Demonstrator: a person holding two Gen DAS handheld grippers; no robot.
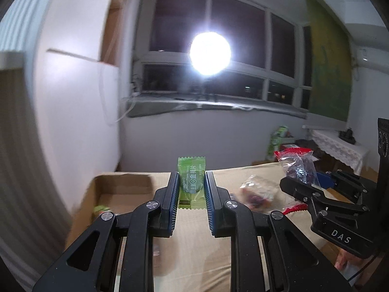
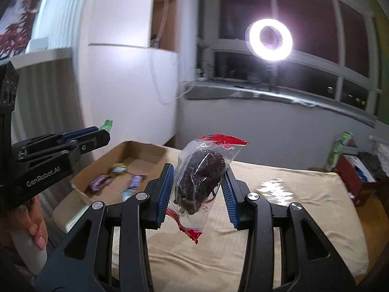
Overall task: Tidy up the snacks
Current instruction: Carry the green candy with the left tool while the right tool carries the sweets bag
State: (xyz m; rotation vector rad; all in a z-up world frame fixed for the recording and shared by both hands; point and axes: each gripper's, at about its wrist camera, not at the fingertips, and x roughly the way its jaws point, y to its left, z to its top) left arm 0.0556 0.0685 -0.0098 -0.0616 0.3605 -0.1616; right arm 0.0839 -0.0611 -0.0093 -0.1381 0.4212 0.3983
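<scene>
A beige-clothed table (image 2: 279, 219) is standing in a white-walled room, under a dark night window (image 2: 304, 12) where a ring light (image 2: 268, 40) is glaring above the sill. An open cardboard box (image 2: 97, 170) is sitting at the table's far left corner, holding a few small wrapped snacks (image 2: 101, 182) — their printing is too blurred to read. A crinkled clear wrapper (image 2: 274, 191) is lying on the cloth toward the right edge.

The left gripper (image 1: 192, 182) is pinching a green sachet (image 1: 191, 182) upright between its blue-padded jaws, above the table just right of the box; the sachet is showing Chinese characters and small English words that look like "Plum Slice". The right gripper (image 2: 198, 185) is clamping a clear, red-edged packet (image 2: 201, 180) of a dark brown snack, tilted, held above the middle of the table. Seen from each other's cameras, the left gripper's body is reading "GenRobot.AI" and the right one's "DAS".
</scene>
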